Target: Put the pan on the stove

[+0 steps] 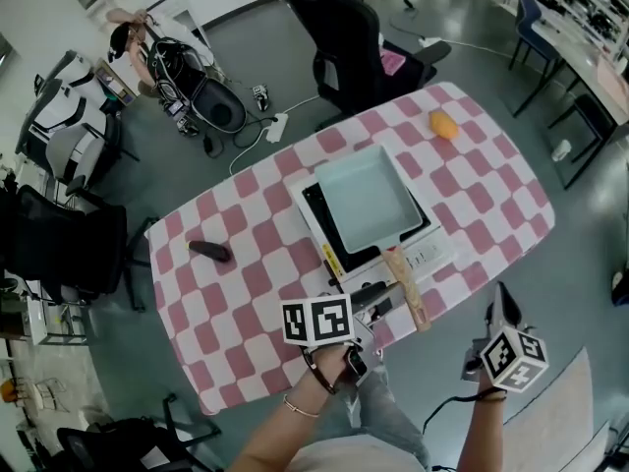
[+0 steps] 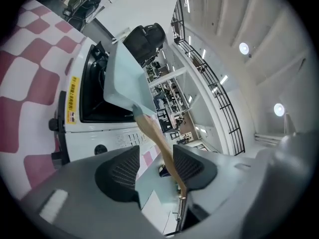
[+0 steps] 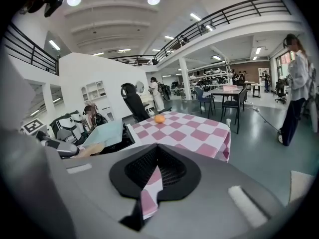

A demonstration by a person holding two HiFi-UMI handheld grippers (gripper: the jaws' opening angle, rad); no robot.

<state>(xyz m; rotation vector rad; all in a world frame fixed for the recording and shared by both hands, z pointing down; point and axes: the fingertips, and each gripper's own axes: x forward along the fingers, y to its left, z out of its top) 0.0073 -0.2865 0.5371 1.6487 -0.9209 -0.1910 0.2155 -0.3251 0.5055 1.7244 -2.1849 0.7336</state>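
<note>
The left gripper [image 1: 377, 301] is held forward on a bare forearm [image 1: 290, 426], its jaws set wide apart around the handle [image 2: 158, 142], which is not clamped. The right gripper [image 1: 504, 305] is held beside it, jaws closed together, nothing gripped.

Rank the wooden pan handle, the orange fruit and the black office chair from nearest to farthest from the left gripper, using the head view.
From the left gripper:
1. wooden pan handle, between its jaws.
2. orange fruit, far right corner of the table.
3. black office chair, beyond the table.
</note>
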